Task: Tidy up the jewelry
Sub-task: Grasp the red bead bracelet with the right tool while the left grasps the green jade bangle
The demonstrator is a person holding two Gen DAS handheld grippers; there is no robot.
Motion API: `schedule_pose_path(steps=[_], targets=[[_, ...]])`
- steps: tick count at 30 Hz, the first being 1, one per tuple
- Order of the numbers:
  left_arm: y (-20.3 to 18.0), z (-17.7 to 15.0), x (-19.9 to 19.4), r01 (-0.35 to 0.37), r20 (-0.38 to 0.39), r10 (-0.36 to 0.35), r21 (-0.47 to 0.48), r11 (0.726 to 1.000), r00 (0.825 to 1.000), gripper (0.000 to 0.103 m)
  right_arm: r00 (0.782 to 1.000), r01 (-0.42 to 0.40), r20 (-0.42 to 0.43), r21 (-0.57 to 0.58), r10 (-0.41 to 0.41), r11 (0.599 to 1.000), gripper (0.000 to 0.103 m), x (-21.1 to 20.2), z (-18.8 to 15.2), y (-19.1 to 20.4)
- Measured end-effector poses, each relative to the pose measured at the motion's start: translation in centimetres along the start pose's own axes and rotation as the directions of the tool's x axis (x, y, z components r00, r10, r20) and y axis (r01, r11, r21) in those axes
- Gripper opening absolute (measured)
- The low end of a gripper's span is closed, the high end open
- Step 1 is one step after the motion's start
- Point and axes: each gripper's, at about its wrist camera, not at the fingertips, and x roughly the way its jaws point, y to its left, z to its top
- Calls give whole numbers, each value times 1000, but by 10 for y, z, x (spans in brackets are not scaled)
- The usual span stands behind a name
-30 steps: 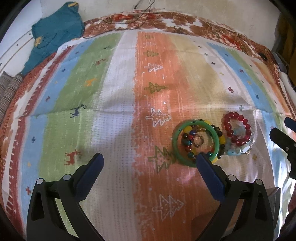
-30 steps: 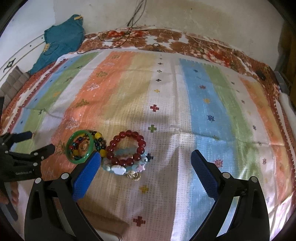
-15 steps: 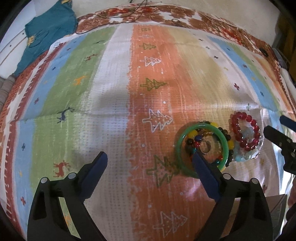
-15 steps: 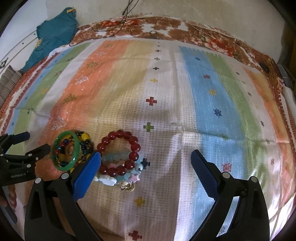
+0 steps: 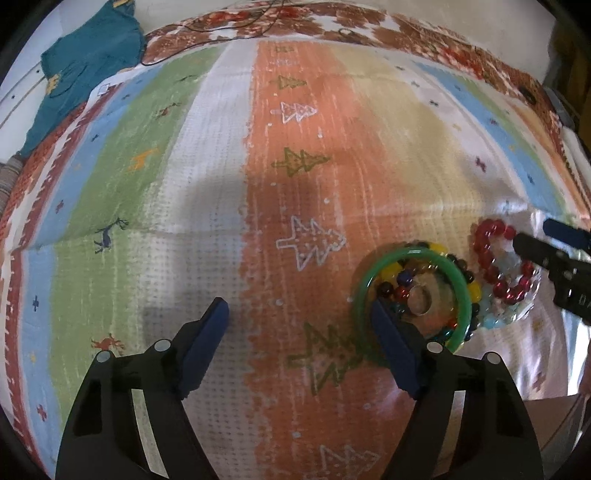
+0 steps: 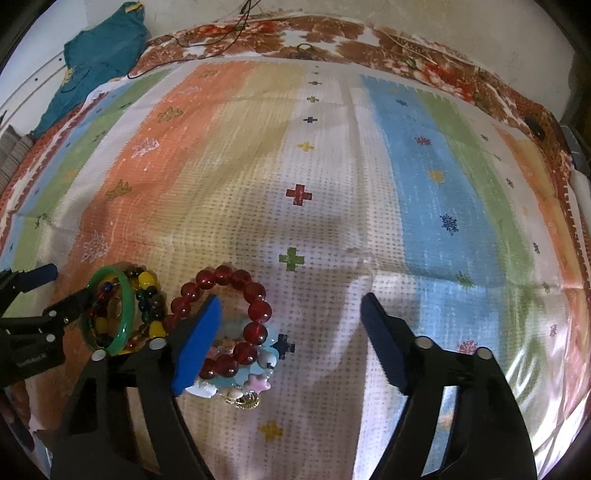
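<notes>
A green bangle (image 5: 412,254) lies on the striped cloth around a multicoloured bead bracelet (image 5: 391,275) and a small ring (image 5: 419,301). Beside it to the right lies a red bead bracelet (image 5: 491,273) on top of a pale blue charm bracelet (image 5: 493,321). My left gripper (image 5: 299,332) is open, its right finger at the bangle's near left rim. My right gripper (image 6: 290,332) is open, its left finger over the red bead bracelet (image 6: 255,314). The bangle (image 6: 127,295) and the charm bracelet (image 6: 255,380) show in the right wrist view too.
The striped patterned cloth (image 5: 184,206) covers the whole surface. A teal garment (image 5: 85,62) lies at the far left corner, with a dark cable (image 5: 236,26) along the far edge. A small dark object (image 6: 535,127) sits at the far right.
Both grippers have moved down and forward toward the jewelry. The left gripper's right finger now reaches the bangle; the right gripper's left finger now covers the red bracelet.
</notes>
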Motion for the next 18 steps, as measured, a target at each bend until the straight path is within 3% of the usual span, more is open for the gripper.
schedule_pose_path(steps=[2, 4, 7, 9, 12, 14, 17, 18], targets=[[-1, -1, 1, -7, 1, 7, 13, 1000, 1000, 77, 1000, -2, -11, -6, 2, 1000, 66, 3, 0, 3], [1, 0, 2, -5, 4, 5, 8, 1000, 1000, 76, 1000, 4, -25, -19, -4, 1000, 46, 7, 1, 6], [-1, -2, 4, -20, 2, 20, 35, 999, 1000, 74, 999, -14, -37, -40, 12, 999, 33, 9, 2, 9], [-4, -2, 3, -26, 13, 25, 61, 998, 1000, 57, 999, -31, -43, -39, 29, 999, 28, 11, 2, 9], [-4, -1, 2, -20, 17, 19, 61, 998, 1000, 44, 998, -49, -46, -54, 46, 997, 17, 10, 2, 13], [-4, 0, 2, -11, 13, 10, 59, 998, 1000, 36, 999, -36, -39, -76, 33, 996, 17, 8, 1, 16], [-7, 0, 1, -7, 4, 7, 69, 998, 1000, 7, 999, -31, -31, -87, 29, 996, 17, 6, 0, 17], [-8, 1, 0, -12, 3, 12, 71, 997, 1000, 7, 999, -29, -26, -88, 27, 996, 16, 5, 0, 17]])
